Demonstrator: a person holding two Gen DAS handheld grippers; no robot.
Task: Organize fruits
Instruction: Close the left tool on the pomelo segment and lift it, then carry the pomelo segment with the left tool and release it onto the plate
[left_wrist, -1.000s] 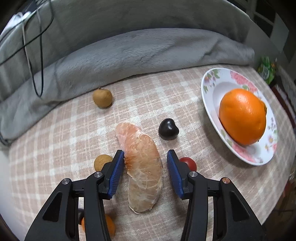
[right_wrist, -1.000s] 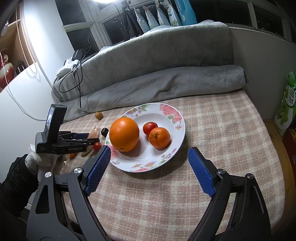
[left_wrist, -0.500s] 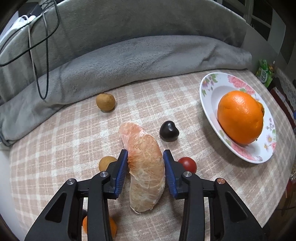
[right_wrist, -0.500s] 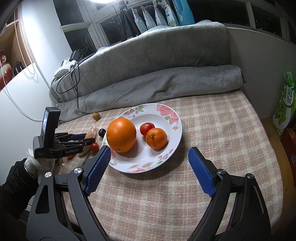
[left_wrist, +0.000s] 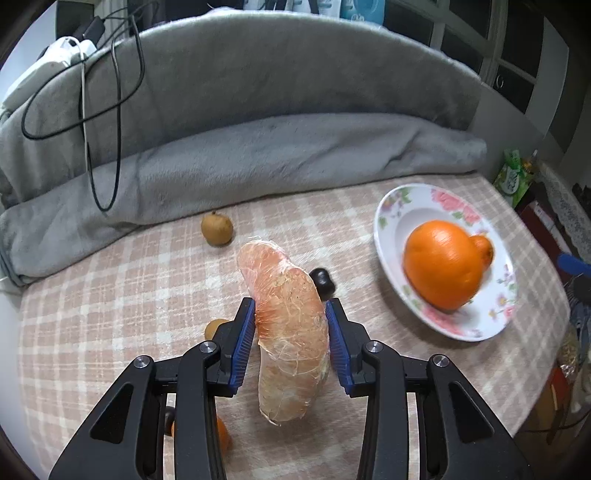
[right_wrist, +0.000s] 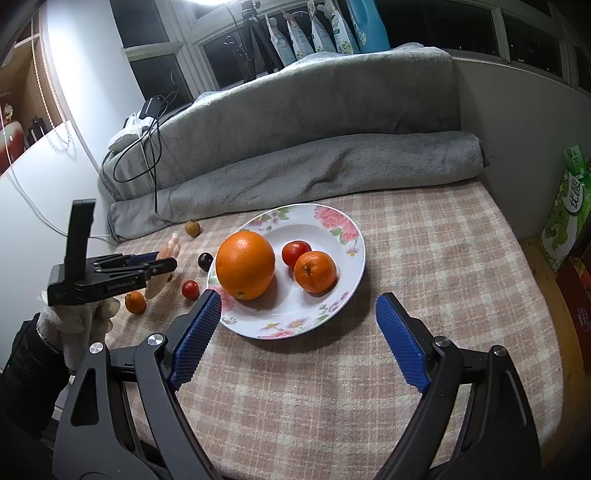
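My left gripper (left_wrist: 290, 311) is shut on a peeled pink pomelo segment (left_wrist: 291, 343), which hangs tilted above the checked cloth. From the right wrist view the left gripper (right_wrist: 162, 260) is at the table's left, in a gloved hand, with the segment (right_wrist: 171, 245) sticking out. A floral plate (right_wrist: 360, 254) holds a big orange (right_wrist: 245, 264), a red tomato (right_wrist: 295, 251) and a mandarin (right_wrist: 315, 271). My right gripper (right_wrist: 297, 301) stands open at the plate's near rim, nothing between its fingers. In the left wrist view the plate (left_wrist: 384, 221) lies to the right.
Loose on the cloth: a dark fruit (left_wrist: 323, 282), two brown fruits (left_wrist: 217, 229) (left_wrist: 214, 328), a small orange (right_wrist: 135, 302), a cherry tomato (right_wrist: 190, 288). A rolled grey blanket (left_wrist: 295, 155) with cables lines the back. A green box (right_wrist: 569, 206) stands beyond the right edge.
The left jaws closed onto the pomelo segment, then raised it off the cloth. The right gripper stayed where it was.
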